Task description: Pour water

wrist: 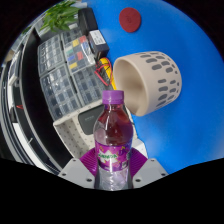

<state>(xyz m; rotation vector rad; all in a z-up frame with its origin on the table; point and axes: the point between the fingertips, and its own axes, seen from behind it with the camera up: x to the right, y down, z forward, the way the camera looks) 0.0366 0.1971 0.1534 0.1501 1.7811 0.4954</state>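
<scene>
My gripper (112, 172) is shut on a clear plastic bottle (112, 138) with a purple cap and a purple label; both purple pads press on its label band. The whole view is tilted, and the bottle's cap points toward a cream ceramic cup (150, 80) with dark oval marks. The cup lies just beyond the cap on the blue surface (190, 140), its open mouth turned toward the bottle. No water stream shows.
A red round lid (131, 18) lies on the blue surface beyond the cup. Beside the cup are clear plastic drawer boxes (66, 75), a small box with orange wires (97, 42) and a green plant (60, 14).
</scene>
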